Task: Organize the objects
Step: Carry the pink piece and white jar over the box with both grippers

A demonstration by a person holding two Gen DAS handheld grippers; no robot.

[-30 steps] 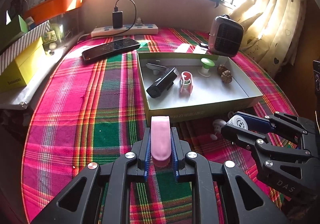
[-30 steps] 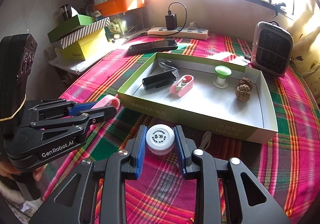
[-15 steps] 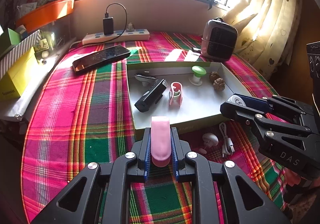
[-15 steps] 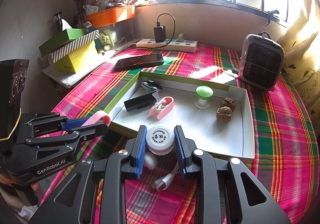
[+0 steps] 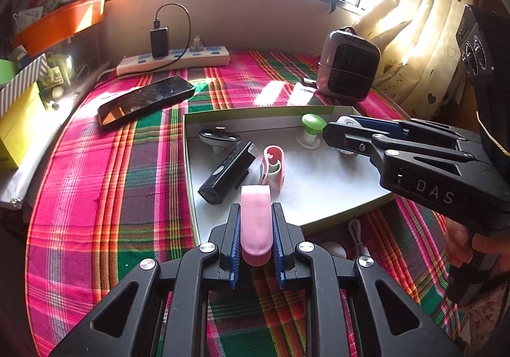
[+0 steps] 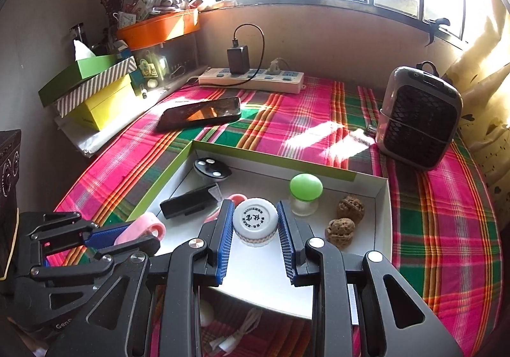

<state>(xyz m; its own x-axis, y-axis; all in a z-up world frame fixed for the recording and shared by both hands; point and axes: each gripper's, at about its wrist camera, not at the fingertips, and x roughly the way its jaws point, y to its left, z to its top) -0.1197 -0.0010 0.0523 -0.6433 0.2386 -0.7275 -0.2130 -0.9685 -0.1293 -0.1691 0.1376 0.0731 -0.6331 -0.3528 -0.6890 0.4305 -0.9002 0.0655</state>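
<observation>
My left gripper (image 5: 256, 223) is shut on a pink oblong case (image 5: 256, 223), held above the front edge of the shallow green-rimmed box (image 5: 338, 216). My right gripper (image 6: 254, 223) is shut on a small white-capped jar (image 6: 254, 219), held over the box's white floor (image 6: 264, 274). In the box lie a black rectangular device (image 5: 228, 172), a pink and green clip (image 5: 273, 165), a black round disc (image 6: 212, 168), a green-topped knob (image 6: 305, 192) and two walnuts (image 6: 346, 219). The right gripper also shows in the left wrist view (image 5: 338, 130), and the left one in the right wrist view (image 6: 140, 231).
A phone (image 5: 145, 100) and a power strip with charger (image 5: 173, 58) lie behind the box on the plaid cloth. A small heater (image 6: 419, 117) stands at the back right. Stacked boxes (image 6: 92, 92) line the left edge. A white cable and earbud (image 6: 242, 330) lie in front of the box.
Both grippers have moved forward and up, from in front of the box to over it, each still holding its object.
</observation>
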